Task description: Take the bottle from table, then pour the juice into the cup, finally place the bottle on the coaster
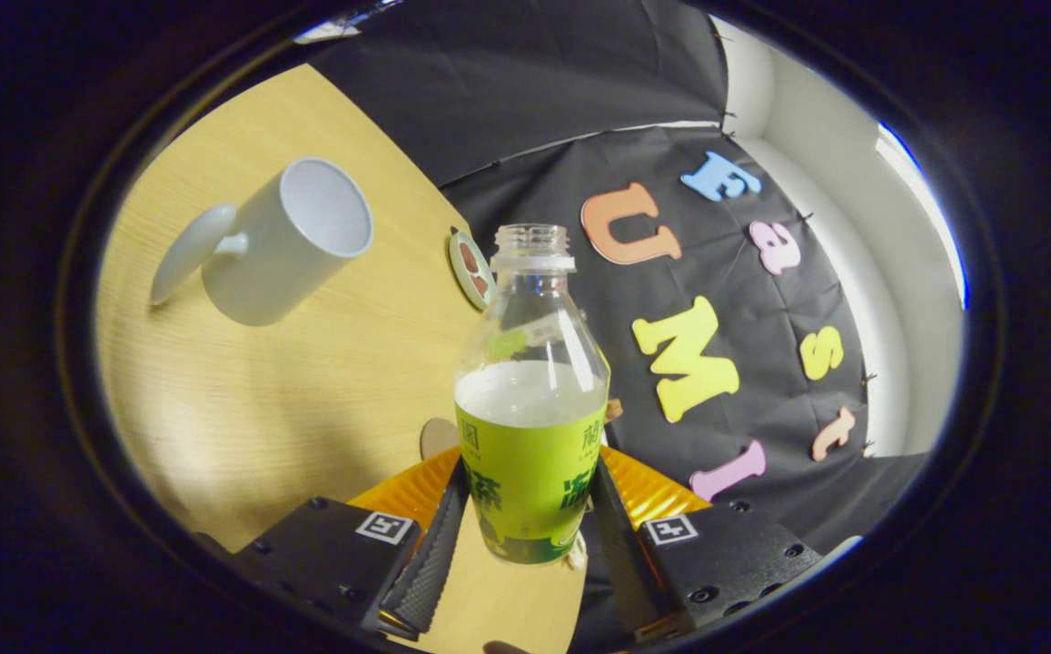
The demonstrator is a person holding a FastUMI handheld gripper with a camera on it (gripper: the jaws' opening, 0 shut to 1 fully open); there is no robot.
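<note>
A: Quick one — what are the tongs doing?

B: The gripper (530, 522) is closed on the bottle (530, 400), one finger (434, 554) pressing each side of the green label, low on the body. Bottle looks lifted clear of the table (307, 400) and the whole scene is tilted, so I'd judge it's being carried toward the pour.

A: Why grab it that low?

B: Probably to keep the neck free — the cap is off, the mouth is open and points up and away from the fingers. Liquid sits just above the label edge, pale and cloudy.

A: Materials?

B: Clear thin plastic, threaded neck, glossy wrap label. Finger faces look ribbed, good for a slick round body.

A: Cup?

B: The white mug (293, 241) stands well beyond the fingers, smooth ceramic, open, looks empty, handle turned away from the bottle. A small round coaster (471, 268) lies between mug and bottle neck, on light wood-grain tabletop.
</note>
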